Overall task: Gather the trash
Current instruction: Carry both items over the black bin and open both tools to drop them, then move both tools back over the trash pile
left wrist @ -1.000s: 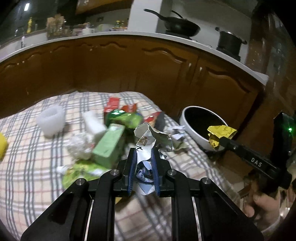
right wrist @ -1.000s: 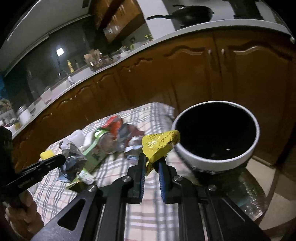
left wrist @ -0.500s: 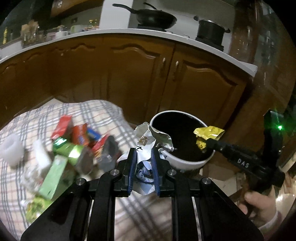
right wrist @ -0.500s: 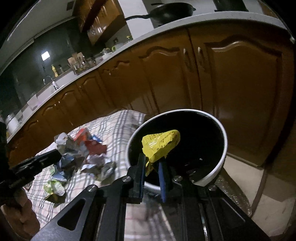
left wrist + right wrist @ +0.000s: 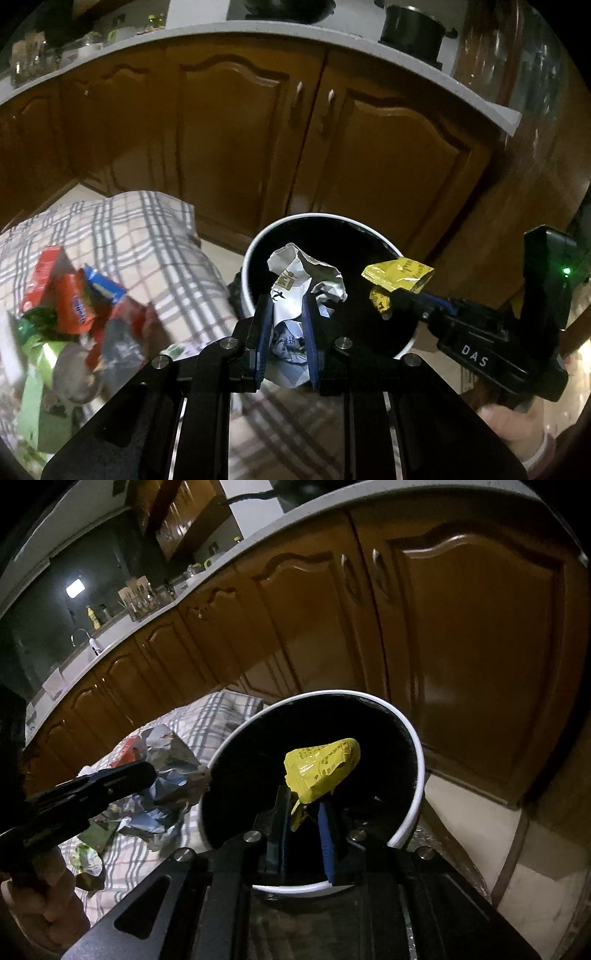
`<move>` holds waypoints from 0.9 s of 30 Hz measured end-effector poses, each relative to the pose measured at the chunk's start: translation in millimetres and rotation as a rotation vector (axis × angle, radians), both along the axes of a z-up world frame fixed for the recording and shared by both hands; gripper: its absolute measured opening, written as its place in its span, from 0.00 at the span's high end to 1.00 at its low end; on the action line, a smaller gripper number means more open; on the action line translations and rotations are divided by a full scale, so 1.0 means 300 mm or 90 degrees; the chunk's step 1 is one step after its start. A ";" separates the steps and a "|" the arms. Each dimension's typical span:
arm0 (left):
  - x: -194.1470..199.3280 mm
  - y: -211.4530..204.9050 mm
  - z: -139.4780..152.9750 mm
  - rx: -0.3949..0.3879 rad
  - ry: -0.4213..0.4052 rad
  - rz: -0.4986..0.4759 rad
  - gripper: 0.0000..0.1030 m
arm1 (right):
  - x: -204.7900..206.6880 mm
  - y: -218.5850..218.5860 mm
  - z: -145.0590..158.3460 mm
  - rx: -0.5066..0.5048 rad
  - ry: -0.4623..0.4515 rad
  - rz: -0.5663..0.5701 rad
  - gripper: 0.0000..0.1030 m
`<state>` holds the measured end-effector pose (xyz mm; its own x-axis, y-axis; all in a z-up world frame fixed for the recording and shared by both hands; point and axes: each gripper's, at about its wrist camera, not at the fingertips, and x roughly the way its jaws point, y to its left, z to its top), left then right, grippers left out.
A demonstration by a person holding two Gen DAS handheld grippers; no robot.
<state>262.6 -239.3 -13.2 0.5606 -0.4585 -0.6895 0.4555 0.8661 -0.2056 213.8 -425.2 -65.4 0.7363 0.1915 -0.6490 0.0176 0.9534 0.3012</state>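
My left gripper (image 5: 286, 306) is shut on a crumpled silver-white wrapper (image 5: 306, 280) and holds it at the near rim of the white bin with a black inside (image 5: 317, 218). My right gripper (image 5: 304, 805) holds a yellow wrapper (image 5: 321, 770) over the bin's open mouth (image 5: 415, 746); its jaws look slightly parted, the wrapper still between them. The yellow wrapper also shows in the left wrist view (image 5: 399, 275), with the right gripper (image 5: 391, 302) reaching in from the right. The left gripper with its silver wrapper (image 5: 166, 760) shows at the bin's left side.
A checked tablecloth (image 5: 122, 236) covers the table left of the bin, with a pile of red, green and blue wrappers and cartons (image 5: 74, 314) on it. Brown kitchen cabinets (image 5: 240, 122) stand close behind. The tiled floor (image 5: 535, 867) lies to the right.
Both grippers moved with their wrappers from over the table to the bin. The bin is now larger and directly under both. The right jaws look a little wider than before.
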 end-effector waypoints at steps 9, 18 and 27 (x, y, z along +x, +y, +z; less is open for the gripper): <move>0.065 -0.077 -0.035 0.019 0.022 -0.011 0.81 | 0.036 -0.026 -0.005 -0.010 0.016 -0.004 0.82; 0.058 -0.084 -0.034 0.032 0.012 -0.006 0.48 | 0.030 -0.034 -0.020 -0.002 0.031 -0.002 0.48; -0.029 0.048 -0.006 0.001 -0.001 0.037 0.41 | -0.055 0.007 0.022 0.025 -0.014 -0.008 0.34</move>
<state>254.0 -224.8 -15.0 0.5875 -0.4245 -0.6890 0.4054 0.8912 -0.2034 197.3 -423.2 -58.9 0.7528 0.2069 -0.6249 0.0225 0.9407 0.3386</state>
